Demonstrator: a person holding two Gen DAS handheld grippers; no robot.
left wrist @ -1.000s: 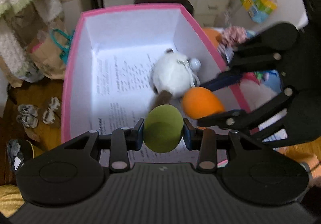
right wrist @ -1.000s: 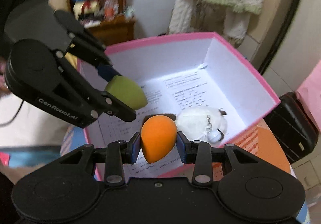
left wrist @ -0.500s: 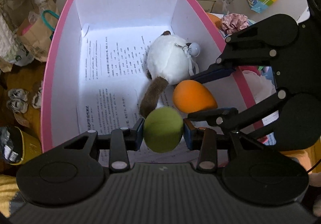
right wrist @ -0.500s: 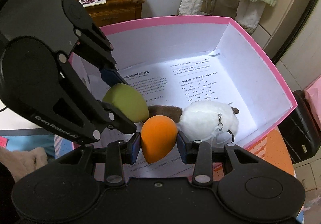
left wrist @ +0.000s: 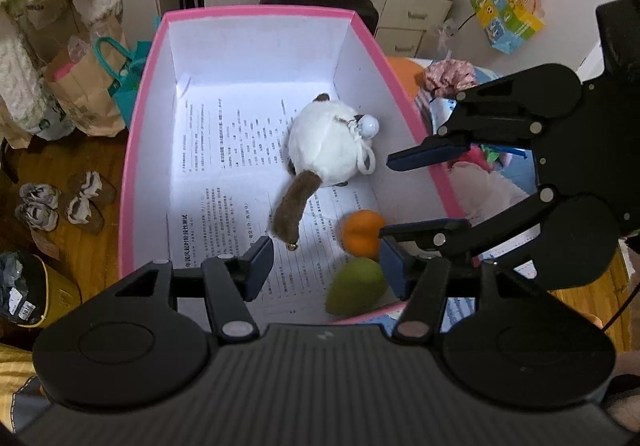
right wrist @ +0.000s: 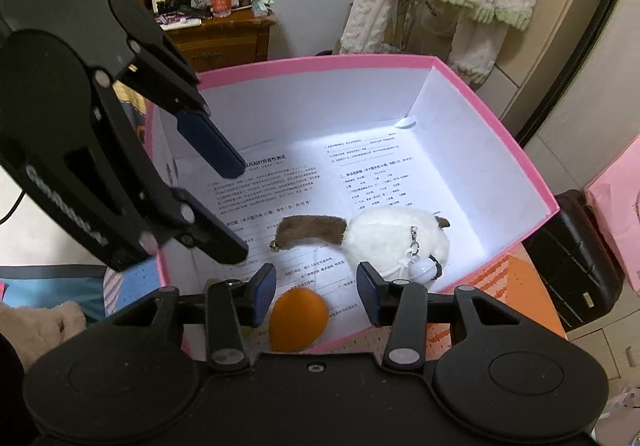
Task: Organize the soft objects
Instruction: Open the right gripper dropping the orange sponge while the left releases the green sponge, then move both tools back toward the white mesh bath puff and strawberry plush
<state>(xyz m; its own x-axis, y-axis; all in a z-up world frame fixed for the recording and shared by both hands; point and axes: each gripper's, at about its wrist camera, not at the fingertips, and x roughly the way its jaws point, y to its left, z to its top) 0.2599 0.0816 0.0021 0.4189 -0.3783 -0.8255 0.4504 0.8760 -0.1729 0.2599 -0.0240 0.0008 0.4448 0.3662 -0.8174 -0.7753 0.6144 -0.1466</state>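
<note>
Inside the pink box (left wrist: 136, 150), on the printed sheet (left wrist: 224, 174) lining its floor, all three soft things lie loose. Your left gripper (left wrist: 326, 266) hangs over the near end with its jaws opening and nothing pressed between them; the green sponge (left wrist: 354, 292) lies on the sheet below, near the right-hand pad and against the box's near wall. Just beyond it, touching or nearly so, sits the orange sponge (left wrist: 362, 232). Your right gripper (right wrist: 316, 288) is also over the near end, its jaws opening too, and the orange sponge (right wrist: 298, 320) shows in the gap between them but lower down, resting on the sheet with neither pad on it. From the right wrist view the green sponge is almost wholly hidden behind the left-hand pad.

The white plush toy (left wrist: 330, 150) lies on its side near the middle of the box, toward the right wall in your left wrist view. Its brown tail (left wrist: 294, 208) stretches toward the near end, and a small white ball (left wrist: 368, 124) on a clip hangs from it. The two grippers stand close beside each other over the same corner, apart from one another.
</note>
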